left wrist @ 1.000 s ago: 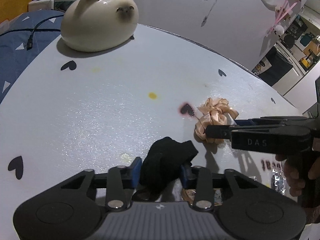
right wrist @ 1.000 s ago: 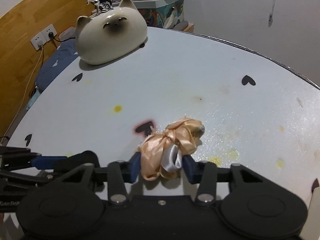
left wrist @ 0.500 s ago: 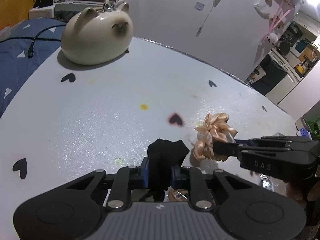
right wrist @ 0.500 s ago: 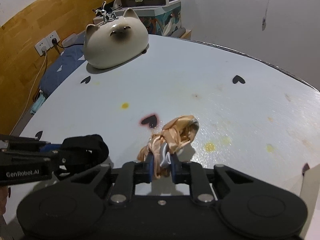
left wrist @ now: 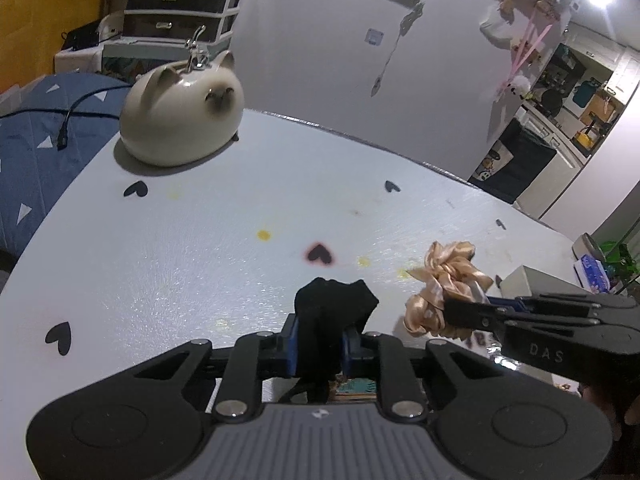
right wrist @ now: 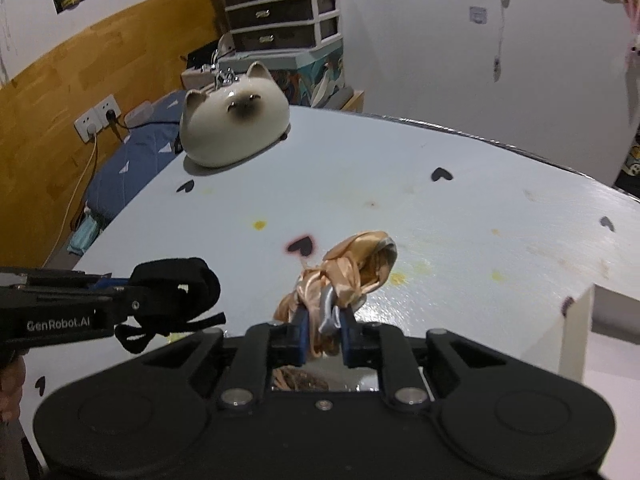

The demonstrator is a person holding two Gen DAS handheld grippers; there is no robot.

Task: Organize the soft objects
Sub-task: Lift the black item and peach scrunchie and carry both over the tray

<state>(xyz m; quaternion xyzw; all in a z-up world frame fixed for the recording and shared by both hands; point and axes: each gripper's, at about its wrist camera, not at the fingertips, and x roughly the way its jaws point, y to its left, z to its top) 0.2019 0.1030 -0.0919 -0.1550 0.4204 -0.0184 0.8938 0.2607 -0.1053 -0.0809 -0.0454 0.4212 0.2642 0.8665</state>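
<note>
A black fabric hair band (left wrist: 332, 312) hangs clear of the white table (left wrist: 200, 240), pinched in my left gripper (left wrist: 318, 346), which is shut on it. To its right a peach satin scrunchie (left wrist: 444, 284) is held off the surface by my right gripper (left wrist: 460, 310). In the right wrist view that scrunchie (right wrist: 352, 268) bunches up between the blue pads of the right gripper (right wrist: 323, 330), shut on it. The black band (right wrist: 176, 292) and the left gripper (right wrist: 120, 304) show at the left there, loose loops dangling.
A cream ceramic cat-shaped pot (left wrist: 182, 116) sits at the table's far left corner. Black heart marks and yellow spots dot the tabletop. A blue bed with a cable (left wrist: 44, 132) lies left; a drawer unit (right wrist: 280, 12) stands behind. A white box edge (right wrist: 600, 320) is at the right.
Both grippers closed on their soft items and lifted them off the table. The scrunchie and black band now hang above the surface, and both views have pulled back and up.
</note>
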